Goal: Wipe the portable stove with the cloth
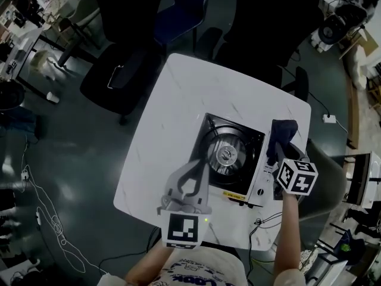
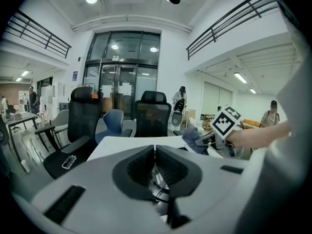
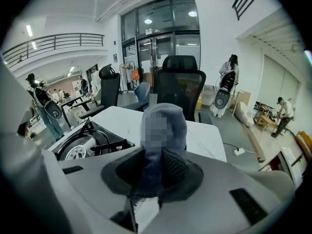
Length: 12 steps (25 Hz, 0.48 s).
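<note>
The portable stove (image 1: 229, 159) sits on the near right part of the white table (image 1: 178, 112), its round burner (image 1: 226, 154) uncovered. My right gripper (image 1: 278, 158) hovers at the stove's right end, shut on a dark blue cloth (image 1: 281, 136) that sticks up out of the jaws. In the right gripper view the cloth (image 3: 163, 130) fills the gap between the jaws, and the stove (image 3: 87, 147) lies to the left. My left gripper (image 1: 197, 167) is at the stove's near left edge, jaws pressed together with nothing in them. The left gripper (image 2: 155, 150) looks across the stove towards the cloth (image 2: 195, 139).
Black office chairs (image 1: 128, 70) stand around the far side of the table, with a blue one (image 1: 184, 5) behind. Cables (image 1: 47, 219) trail on the floor at the left, and a plug strip (image 1: 329, 118) lies on the right. People stand in the background (image 3: 229, 82).
</note>
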Available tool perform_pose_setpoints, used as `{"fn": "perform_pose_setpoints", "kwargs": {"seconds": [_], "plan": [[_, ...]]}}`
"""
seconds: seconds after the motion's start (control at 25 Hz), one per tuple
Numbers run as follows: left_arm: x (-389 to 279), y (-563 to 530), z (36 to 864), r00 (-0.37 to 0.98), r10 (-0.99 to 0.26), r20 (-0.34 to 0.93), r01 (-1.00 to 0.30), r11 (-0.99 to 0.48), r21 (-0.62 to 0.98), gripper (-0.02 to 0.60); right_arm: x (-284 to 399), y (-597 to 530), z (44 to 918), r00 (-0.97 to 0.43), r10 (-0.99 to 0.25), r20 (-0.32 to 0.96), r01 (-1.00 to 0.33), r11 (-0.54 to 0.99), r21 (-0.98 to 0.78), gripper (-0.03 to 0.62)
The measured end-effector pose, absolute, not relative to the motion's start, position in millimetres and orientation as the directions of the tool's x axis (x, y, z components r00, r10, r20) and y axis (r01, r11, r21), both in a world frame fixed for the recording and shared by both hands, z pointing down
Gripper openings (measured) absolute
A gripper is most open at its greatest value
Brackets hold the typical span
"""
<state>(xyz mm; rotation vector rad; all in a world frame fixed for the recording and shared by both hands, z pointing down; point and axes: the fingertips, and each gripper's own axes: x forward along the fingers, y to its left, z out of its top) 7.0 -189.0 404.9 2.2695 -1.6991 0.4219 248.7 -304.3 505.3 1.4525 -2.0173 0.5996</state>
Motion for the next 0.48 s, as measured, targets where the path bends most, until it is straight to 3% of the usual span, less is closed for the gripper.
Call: {"fn": "perform_pose_setpoints", "kwargs": {"seconds": [0.48], "plan": [[3, -185, 408, 0.297, -0.872, 0.389, -0.951, -0.305, 0.041, 0.021, 248, -275, 513, -0.227, -0.668, 0.708, -0.955, 0.296, -0.026, 0.094]]}}
